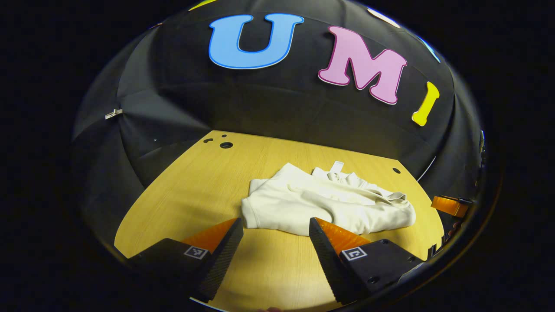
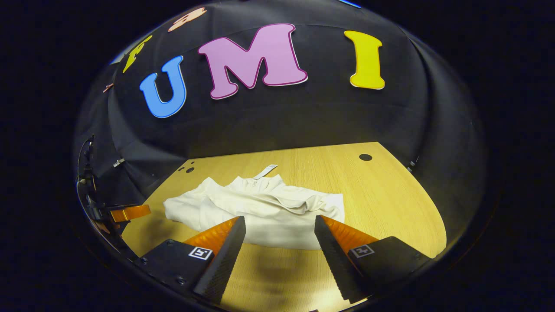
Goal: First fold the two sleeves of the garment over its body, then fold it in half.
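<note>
Already bunched into a folded heap: white garment (image 1: 325, 203) mid-table (image 1: 182, 190), label (small, white) at its far edge.
Bare wood open all round it; left gripper (image 1: 275, 227) and right gripper (image 2: 279, 225) both spread wide, poised just short of its near hem, gripping nothing.

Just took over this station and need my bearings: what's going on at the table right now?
A person holds a gripper in each hand over a wooden table. A white garment lies on it, folded into a compact, rumpled bundle with its tag sticking out at the far edge. The left gripper and right gripper both hover at the garment's near edge with jaws open, gripping nothing. The fold looks largely done, though whether it is neat is hard to judge.
</note>
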Demonstrator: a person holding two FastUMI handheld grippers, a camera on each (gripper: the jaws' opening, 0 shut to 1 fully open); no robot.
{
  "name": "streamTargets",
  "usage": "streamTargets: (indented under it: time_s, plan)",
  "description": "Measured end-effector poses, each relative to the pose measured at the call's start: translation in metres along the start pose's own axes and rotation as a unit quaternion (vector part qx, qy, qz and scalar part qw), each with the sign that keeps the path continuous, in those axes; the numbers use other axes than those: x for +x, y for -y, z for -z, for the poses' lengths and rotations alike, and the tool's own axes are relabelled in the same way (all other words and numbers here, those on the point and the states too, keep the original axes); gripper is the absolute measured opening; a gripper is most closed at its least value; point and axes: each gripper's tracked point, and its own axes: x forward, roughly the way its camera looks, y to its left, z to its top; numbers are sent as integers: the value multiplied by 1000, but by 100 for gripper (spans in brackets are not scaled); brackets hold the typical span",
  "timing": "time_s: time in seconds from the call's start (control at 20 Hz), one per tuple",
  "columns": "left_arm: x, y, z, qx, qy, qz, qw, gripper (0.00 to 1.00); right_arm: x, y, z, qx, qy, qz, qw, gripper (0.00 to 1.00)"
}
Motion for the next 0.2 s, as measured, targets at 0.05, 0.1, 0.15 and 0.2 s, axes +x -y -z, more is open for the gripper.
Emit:
streamTargets:
  time_s: [0.05,0.1,0.15,0.2]
  plan:
    - [-6,-2,3,-2,2,-3,1000,96,2,-2,7,0,-14,-6,1000,99]
    - [-10,-2,5,-5,4,-4,1000,96,4,-3,13,-3,-30,-10,999,99]
    - [-14,-1,11,-9,2,-2,1000,96,8,-2,17,-6,-40,-10,999,99]
    - [-17,0,16,-11,-3,2,1000,96,10,-2,18,-5,-45,-9,999,99]
